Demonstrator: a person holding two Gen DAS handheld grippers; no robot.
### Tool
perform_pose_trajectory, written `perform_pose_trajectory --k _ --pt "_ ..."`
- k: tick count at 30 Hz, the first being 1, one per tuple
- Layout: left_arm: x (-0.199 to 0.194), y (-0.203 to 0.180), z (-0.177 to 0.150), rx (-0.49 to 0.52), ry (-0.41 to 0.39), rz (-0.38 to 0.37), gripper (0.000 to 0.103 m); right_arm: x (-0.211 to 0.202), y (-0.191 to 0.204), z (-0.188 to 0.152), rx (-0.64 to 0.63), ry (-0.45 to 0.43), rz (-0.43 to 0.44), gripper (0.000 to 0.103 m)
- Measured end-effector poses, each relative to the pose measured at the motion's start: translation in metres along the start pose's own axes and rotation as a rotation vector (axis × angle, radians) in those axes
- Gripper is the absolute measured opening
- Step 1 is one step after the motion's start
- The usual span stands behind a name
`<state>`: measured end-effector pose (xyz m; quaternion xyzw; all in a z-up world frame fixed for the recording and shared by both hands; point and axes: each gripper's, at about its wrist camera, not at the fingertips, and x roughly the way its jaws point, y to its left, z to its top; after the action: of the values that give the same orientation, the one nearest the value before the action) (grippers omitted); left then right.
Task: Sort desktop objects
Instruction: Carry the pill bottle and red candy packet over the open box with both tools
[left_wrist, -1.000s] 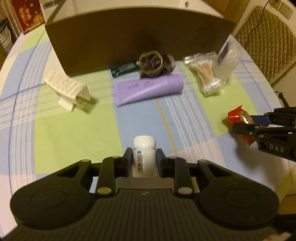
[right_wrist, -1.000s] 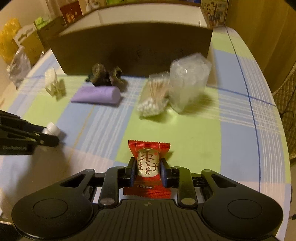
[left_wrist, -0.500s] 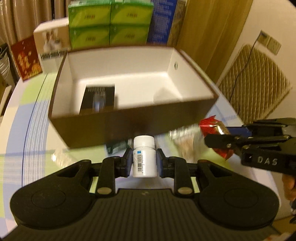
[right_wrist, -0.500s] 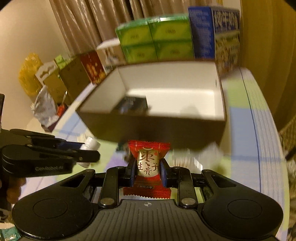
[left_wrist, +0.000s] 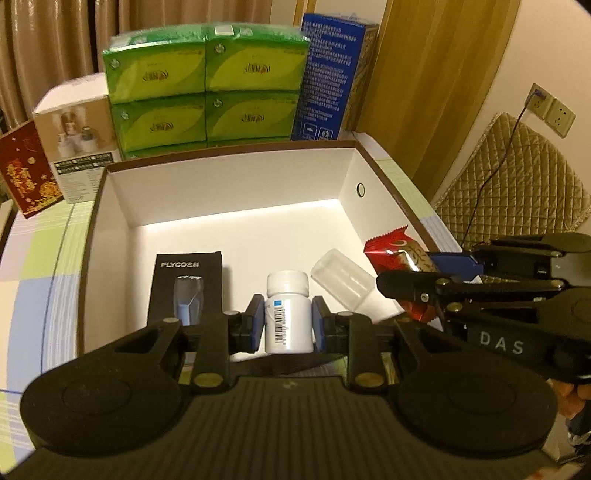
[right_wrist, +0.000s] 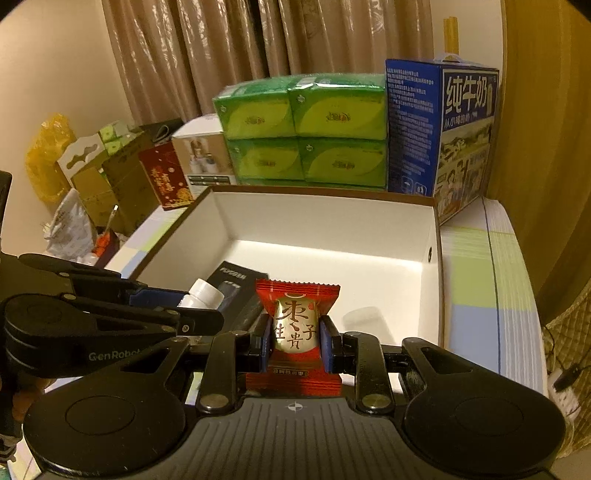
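Note:
My left gripper (left_wrist: 288, 321) is shut on a small white pill bottle (left_wrist: 287, 314) and holds it above the near side of the open brown box with a white inside (left_wrist: 236, 192). My right gripper (right_wrist: 294, 338) is shut on a red candy packet (right_wrist: 295, 328) and holds it over the same box (right_wrist: 332, 218), to the right of the left gripper (right_wrist: 192, 310). The candy (left_wrist: 399, 258) and the right gripper (left_wrist: 417, 280) also show in the left wrist view. Inside the box lie a black FLYCO package (left_wrist: 184, 284) and a clear plastic cup (left_wrist: 341, 278) on its side.
Green tissue packs (left_wrist: 207, 96), a blue milk carton (right_wrist: 439, 136), a white appliance box (left_wrist: 74, 133) and a red card (left_wrist: 26, 173) stand behind the box. The checked tablecloth (right_wrist: 484, 273) runs along the box's right side. A quilted chair (left_wrist: 517, 184) stands at the right.
Both grippers have risen from the table and moved forward over the open box, each still holding its object. The box's inside and its contents have come into view.

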<state>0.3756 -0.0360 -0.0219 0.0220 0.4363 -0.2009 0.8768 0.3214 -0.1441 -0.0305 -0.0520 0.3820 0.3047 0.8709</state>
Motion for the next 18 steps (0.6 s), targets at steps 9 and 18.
perform_pose_trajectory --k 9,18 --pt "0.061 0.017 0.012 -0.062 0.121 -0.004 0.022 0.046 -0.022 0.008 -0.003 0.088 -0.038 0.023" --pt "0.103 0.027 0.003 -0.048 0.255 0.007 0.022 0.080 -0.033 0.002 -0.043 0.193 -0.019 0.023"
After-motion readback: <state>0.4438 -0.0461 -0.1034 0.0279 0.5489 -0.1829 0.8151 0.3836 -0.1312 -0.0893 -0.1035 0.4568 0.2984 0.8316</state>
